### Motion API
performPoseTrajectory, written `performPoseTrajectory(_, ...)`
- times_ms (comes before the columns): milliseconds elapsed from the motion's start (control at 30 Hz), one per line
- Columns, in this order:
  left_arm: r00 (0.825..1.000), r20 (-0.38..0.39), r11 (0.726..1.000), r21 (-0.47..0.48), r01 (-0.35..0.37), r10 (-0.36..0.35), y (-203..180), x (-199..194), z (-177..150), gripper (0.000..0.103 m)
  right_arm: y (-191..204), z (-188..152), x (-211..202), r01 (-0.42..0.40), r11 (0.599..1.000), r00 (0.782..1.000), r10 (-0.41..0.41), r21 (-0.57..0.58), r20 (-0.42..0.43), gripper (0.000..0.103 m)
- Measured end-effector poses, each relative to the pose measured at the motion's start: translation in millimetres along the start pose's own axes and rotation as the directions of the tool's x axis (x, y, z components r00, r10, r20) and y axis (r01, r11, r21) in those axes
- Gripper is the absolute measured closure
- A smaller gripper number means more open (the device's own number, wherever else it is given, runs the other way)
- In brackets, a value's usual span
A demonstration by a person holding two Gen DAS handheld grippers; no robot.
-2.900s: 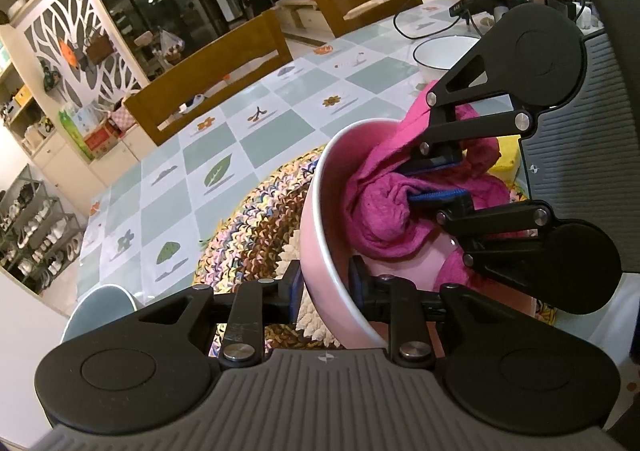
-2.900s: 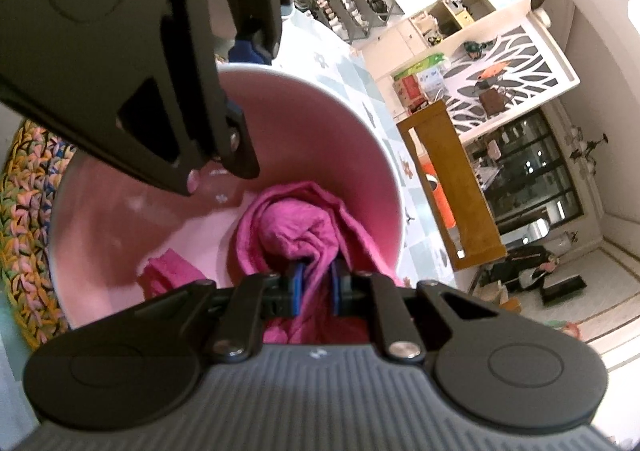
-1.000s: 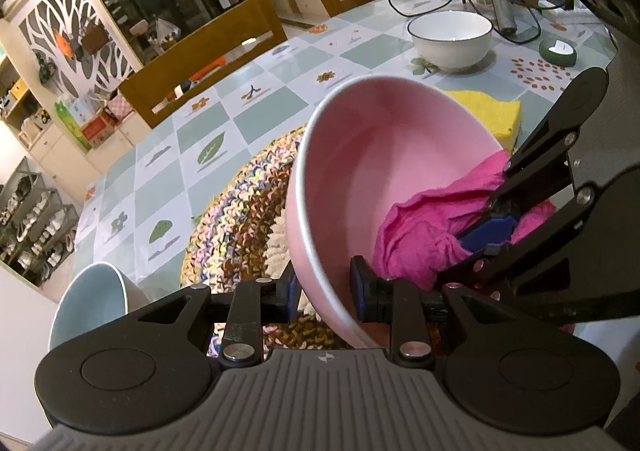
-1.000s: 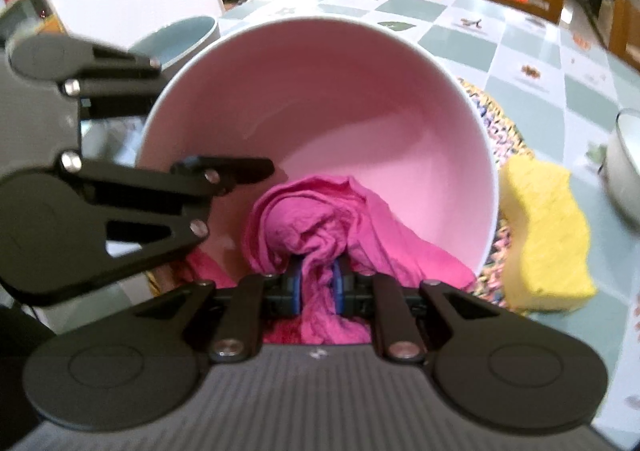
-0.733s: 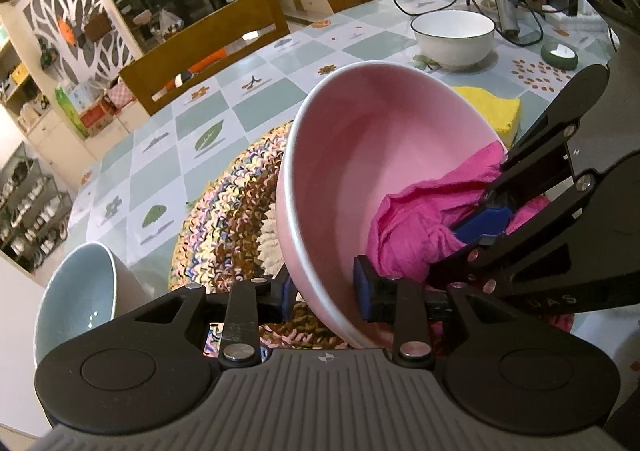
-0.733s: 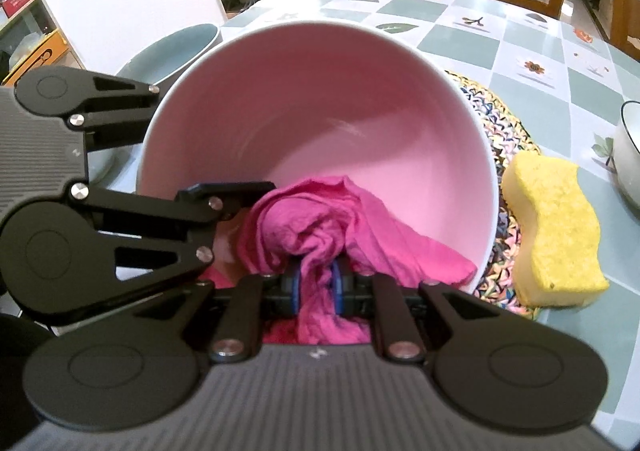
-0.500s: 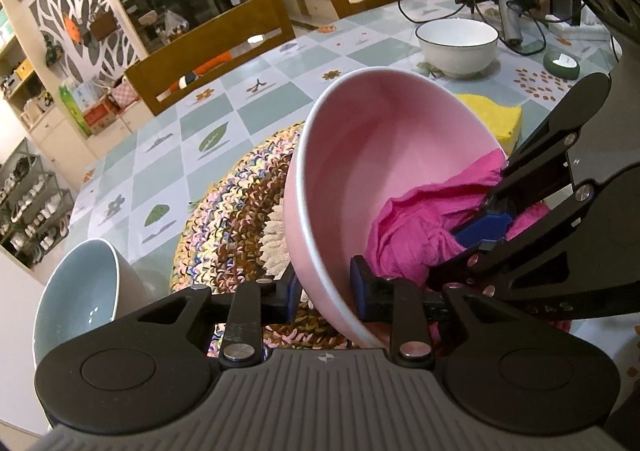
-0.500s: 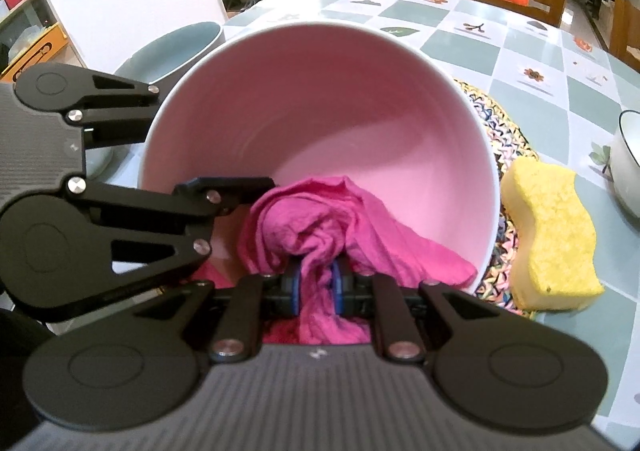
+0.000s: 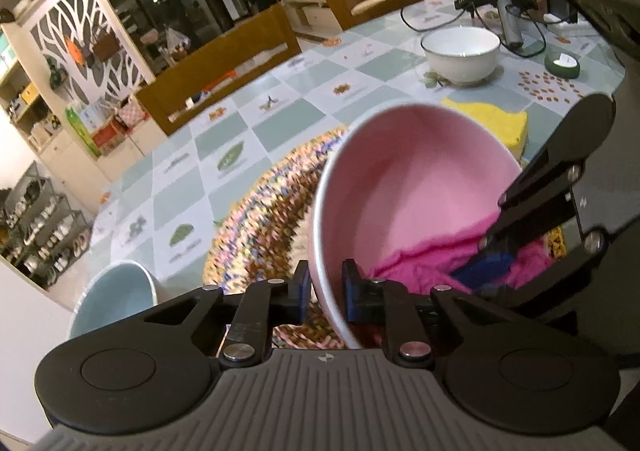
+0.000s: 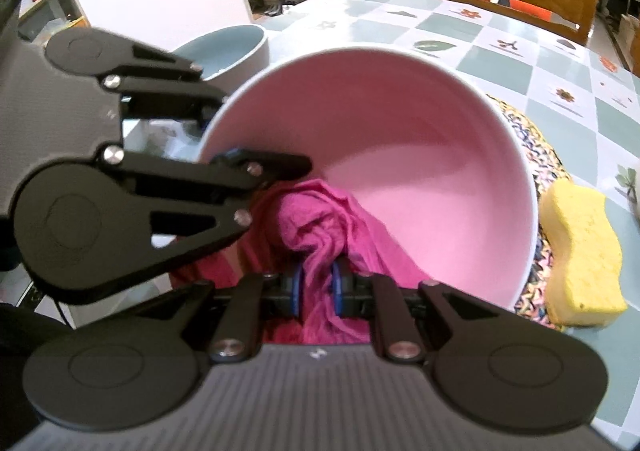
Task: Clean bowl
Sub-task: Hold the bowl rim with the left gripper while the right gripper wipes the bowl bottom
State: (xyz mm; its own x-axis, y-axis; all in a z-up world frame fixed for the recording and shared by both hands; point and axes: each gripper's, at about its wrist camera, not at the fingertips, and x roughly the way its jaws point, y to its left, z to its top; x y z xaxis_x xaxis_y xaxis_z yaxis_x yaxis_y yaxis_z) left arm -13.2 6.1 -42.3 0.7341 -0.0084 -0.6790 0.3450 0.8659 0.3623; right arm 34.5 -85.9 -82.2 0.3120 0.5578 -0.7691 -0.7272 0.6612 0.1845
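A pink bowl [image 9: 400, 191] is held tilted above a braided mat [image 9: 264, 207], its opening turned toward my right gripper. My left gripper [image 9: 324, 285] has the bowl's near rim between its pads; the jaws are closing and the pads press on the wall. My right gripper [image 10: 316, 283] is shut on a bunched magenta cloth [image 10: 320, 219] that lies against the inside of the bowl [image 10: 400, 139] at its near edge. The left gripper [image 10: 224, 139] shows at the bowl's left rim in the right wrist view. In the left wrist view the cloth [image 9: 416, 263] sits low in the bowl.
A yellow sponge [image 10: 580, 251] lies on the checked tablecloth [image 9: 280, 119] right of the mat. A blue-grey bowl [image 9: 112, 295] stands at the table's near left edge. A white bowl [image 9: 460, 51], a green roll [image 9: 562, 63] and cables sit far right. Wooden chairs [image 9: 224, 67] line the far side.
The left jaws have narrowed onto the bowl's rim. The bowl has shifted slightly in view. The right gripper still grips the cloth inside the bowl.
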Motion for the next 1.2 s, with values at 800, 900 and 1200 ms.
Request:
performPoseTrajectory(800,1.000,0.003,0.999,0.044,-0.023,0.023,-13.2,3.5,-2.3,0.078,22.0,-13.6,5.0,0.236,0.952,0.971,-0.238,-0.195,0.010,0.088)
performPoseTrajectory(900,1.000,0.005,0.998,0.053,-0.017,0.017,-15.3,3.2,-1.7,0.078,21.9,-15.2,4.5,0.328,0.914,0.944,-0.325,-0.237,0.050,0.088)
performPoseTrajectory(1200,1.000,-0.016,1.000,0.000,0.003,-0.003,-9.4,9.1,5.6,0.078,4.0,-11.5,-15.2,0.443,0.872,0.889,-0.397,-0.207,0.229,0.088)
